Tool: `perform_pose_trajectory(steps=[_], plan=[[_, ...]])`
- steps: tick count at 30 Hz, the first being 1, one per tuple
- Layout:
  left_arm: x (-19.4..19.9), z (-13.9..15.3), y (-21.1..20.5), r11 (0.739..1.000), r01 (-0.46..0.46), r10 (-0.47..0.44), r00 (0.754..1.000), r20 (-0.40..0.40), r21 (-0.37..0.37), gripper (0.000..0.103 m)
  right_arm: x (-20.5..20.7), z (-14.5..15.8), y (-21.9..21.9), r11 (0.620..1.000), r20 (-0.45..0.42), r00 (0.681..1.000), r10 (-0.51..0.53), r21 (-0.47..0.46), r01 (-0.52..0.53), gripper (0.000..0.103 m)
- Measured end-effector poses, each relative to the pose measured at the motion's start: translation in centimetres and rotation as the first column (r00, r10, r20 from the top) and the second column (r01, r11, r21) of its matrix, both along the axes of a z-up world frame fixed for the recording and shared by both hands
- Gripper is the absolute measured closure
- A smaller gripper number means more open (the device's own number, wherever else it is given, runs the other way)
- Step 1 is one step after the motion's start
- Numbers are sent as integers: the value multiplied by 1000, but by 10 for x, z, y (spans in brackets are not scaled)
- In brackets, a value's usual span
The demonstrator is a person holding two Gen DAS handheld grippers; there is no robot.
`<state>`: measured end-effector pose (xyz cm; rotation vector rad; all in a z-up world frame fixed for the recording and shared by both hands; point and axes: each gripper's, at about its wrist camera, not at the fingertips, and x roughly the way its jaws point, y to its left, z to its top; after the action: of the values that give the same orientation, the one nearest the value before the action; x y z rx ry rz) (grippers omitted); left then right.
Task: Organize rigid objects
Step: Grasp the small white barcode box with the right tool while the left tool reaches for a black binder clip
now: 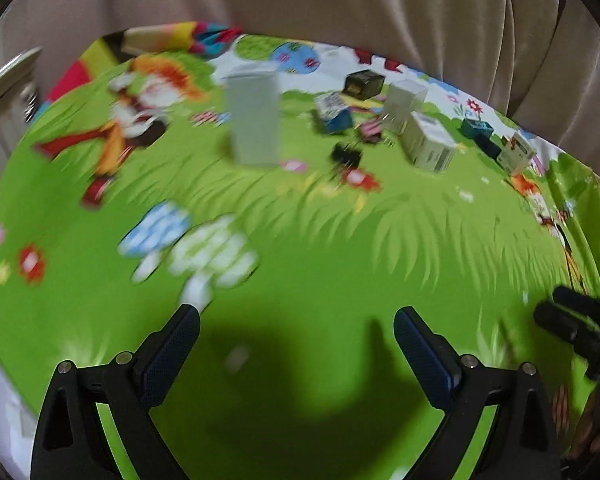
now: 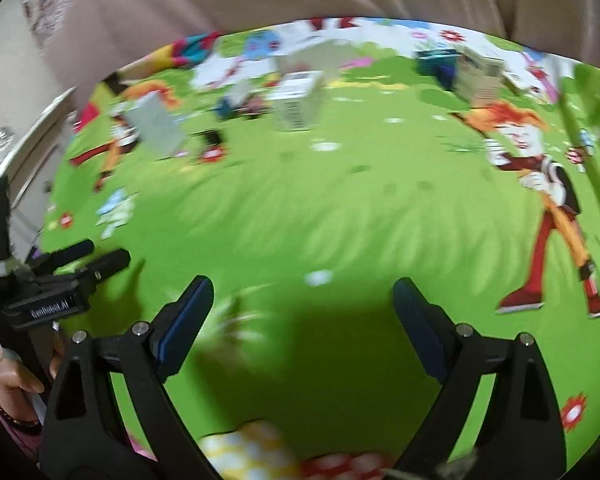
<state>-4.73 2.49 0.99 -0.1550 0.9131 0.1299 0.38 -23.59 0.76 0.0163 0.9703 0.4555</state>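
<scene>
Both of our hand-held grippers, left hand-held gripper [image 1: 296, 332] and right hand-held gripper [image 2: 303, 300], hang spread and empty over the worktop's [image 1: 340, 240] near edge, apparently because the boxes [image 1: 428, 144], blurred, sit clustered along its far edge.

The bright green printed cloth [image 1: 320, 240] covering the table carries darker green grass tufts, small red, pink and yellow flowers, blue-and-white and green-and-white checked mushrooms, and a cartoon figure with orange hair, orange trousers and red shoes. Behind it hangs a plain beige pleated curtain [image 1: 380, 8]. A tall pale grey-white rectangular box [image 1: 254, 118] stands on the cloth. Further right sit a black cube-shaped box [image 1: 363, 84] with what may be yellow print, blurred here, a blue-and-white small carton [image 1: 334, 114], and a white cardboard box [image 1: 430, 142] with a dark barcode-like patch.
</scene>
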Motion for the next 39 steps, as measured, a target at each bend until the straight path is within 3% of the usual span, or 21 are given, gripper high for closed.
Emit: perform_pose_trajectory(steps=[3,6,7,11,19,20,21,22,26,29,34,39], plan=[[29,-2,-7,1000,-10,10,1000,4,26,4,23,-5,2,1000,3,1000,1,-24,-1,10],[46,-9,-1,991,-85,86,996,-8,102,4,54,-8,22,1000,-1,1000,-1,-21,1,10],[49,-14,8,993,-105,107,993,-39,61,4,67,-9,31,1000,-7,1000,-1,-13,1,10],[39,-8,22,992,-126,126,992,3,-15,0,107,-13,70,999,6,999,-42,-19,43,10],[34,-6,24,992,-123,124,992,13,-31,0,175,-22,121,983,20,993,-120,-138,122,11],[37,-11,23,992,-124,125,992,14,-31,0,174,-22,121,979,28,993,-115,-164,119,24],[38,-11,22,992,-124,125,992,15,-33,0,165,-20,117,976,47,993,-107,-188,114,52],[42,-13,22,992,-125,125,992,16,-36,0,155,-18,113,979,60,996,-70,-187,80,59],[47,-15,21,992,-125,125,992,7,-23,0,99,-16,72,975,86,995,42,-219,-22,60],[56,-17,8,995,-95,96,995,-32,42,0,62,-16,23,971,106,994,11,-239,15,60],[90,-18,-35,991,113,-109,992,-57,67,0,40,-15,-28,979,109,993,-42,-192,62,59],[141,-20,-34,994,89,-85,994,-63,67,0,39,-14,-28,976,115,993,-40,-207,64,59]])
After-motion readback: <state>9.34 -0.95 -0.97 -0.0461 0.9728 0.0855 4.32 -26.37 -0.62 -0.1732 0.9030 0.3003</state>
